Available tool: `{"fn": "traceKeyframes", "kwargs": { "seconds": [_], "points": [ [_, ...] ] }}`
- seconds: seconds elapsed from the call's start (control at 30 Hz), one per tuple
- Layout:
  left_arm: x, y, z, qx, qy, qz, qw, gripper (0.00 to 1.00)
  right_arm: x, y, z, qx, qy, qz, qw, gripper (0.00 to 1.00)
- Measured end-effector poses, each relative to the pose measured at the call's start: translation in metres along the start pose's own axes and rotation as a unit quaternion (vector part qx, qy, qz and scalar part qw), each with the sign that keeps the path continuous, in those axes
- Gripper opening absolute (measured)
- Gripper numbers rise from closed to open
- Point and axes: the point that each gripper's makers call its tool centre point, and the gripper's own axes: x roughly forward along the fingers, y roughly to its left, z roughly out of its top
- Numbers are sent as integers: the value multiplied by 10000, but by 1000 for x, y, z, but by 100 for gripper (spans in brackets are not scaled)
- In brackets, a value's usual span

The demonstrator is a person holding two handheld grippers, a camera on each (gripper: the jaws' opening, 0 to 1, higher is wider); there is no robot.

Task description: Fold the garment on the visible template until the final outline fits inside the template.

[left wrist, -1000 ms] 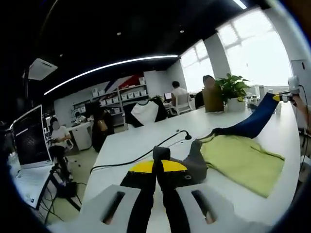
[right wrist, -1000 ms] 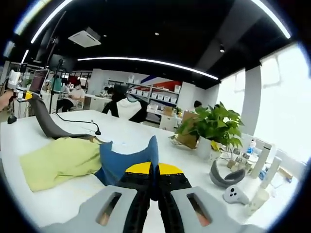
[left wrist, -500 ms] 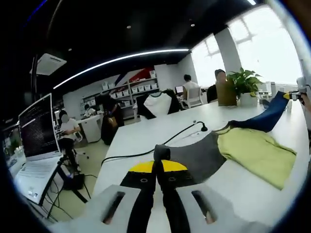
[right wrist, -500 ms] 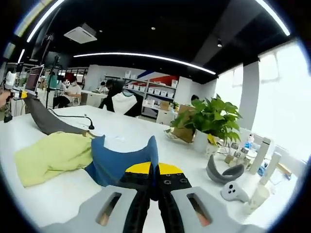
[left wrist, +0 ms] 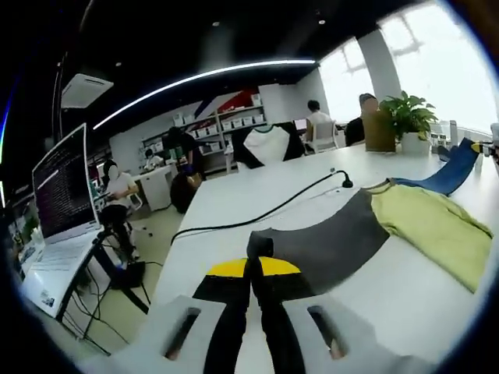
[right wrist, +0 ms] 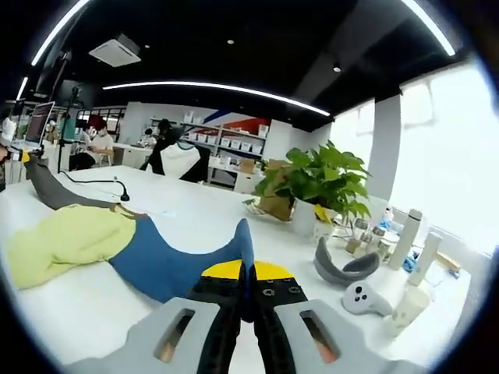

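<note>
We judge the folding barely begun: the garment (left wrist: 425,226) lies stretched flat across the white tabletop (left wrist: 257,202), its yellow body in the middle. Our left gripper (left wrist: 256,269) has its jaws clenched on the grey sleeve (left wrist: 327,245), and our right gripper (right wrist: 248,273) pinches the blue sleeve (right wrist: 175,261), both pulled outward. We cannot make out any template from these angles. No readable writing or brand shows.

Garment (left wrist: 405,226) lies on table (left wrist: 257,195), cable (left wrist: 265,210) beside it.
</note>
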Motion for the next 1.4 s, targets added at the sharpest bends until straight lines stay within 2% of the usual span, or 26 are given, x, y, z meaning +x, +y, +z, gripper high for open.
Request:
{"fn": "traceKeyframes", "kwargs": {
  "seconds": [0.17,0.33,0.5,0.73,1.07,1.2,1.4],
  "points": [
    [12,11,-18,93,263,138,9995,3,8,-2,-11,-132,146,-32,9998,0],
    [21,18,-37,-124,500,196,9985,3,17,-4,-37,-200,567,-14,9982,0],
    [25,19,-50,-151,655,207,9975,3,22,-9,-50,-185,727,-45,9972,0],
    [26,18,-64,-129,888,237,9957,3,25,-17,-63,-162,907,-121,9957,0],
    [30,26,-81,-180,1115,325,9931,3,22,-27,-93,-96,1218,-241,9922,0],
    [32,28,-90,-224,1252,327,9913,3,24,-29,-99,-77,1292,-251,9913,0],
    [31,33,-94,-286,1294,386,9904,3,28,-32,-106,-162,1364,-262,9902,0]
  ]
}}
